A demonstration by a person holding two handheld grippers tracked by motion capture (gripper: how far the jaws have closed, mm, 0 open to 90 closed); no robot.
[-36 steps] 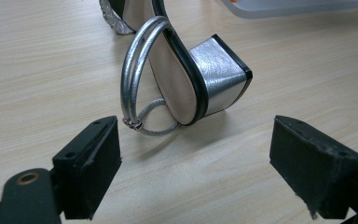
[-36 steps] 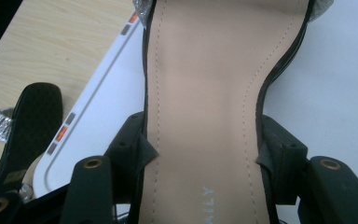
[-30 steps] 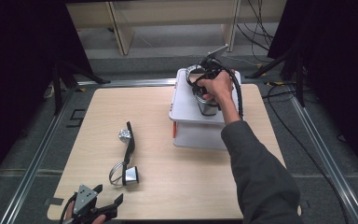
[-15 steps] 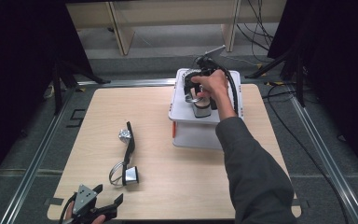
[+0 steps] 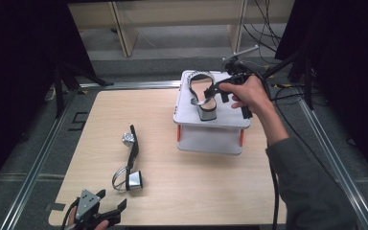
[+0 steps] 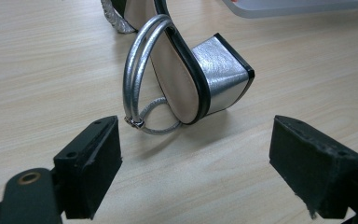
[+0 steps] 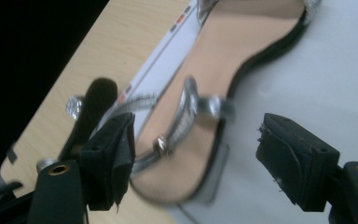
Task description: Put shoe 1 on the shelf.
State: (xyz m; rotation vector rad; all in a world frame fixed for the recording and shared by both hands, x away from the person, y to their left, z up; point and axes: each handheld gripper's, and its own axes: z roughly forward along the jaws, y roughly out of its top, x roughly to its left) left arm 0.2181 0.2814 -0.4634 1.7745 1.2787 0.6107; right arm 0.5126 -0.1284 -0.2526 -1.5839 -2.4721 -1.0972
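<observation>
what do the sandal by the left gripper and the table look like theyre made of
Sandal: block heel and straps look like metallic silver faux leather, going by the sheen; matte beige insole with black edging. Table: pale wood or wood-look laminate, with visible grain lines.

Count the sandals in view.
2: one silver block-heeled sandal upright on the white box lid; another silver sandal lying on its side on the wooden table.

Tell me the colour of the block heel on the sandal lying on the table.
Metallic silver heel, edged black; clearest in the left gripper view.
</observation>
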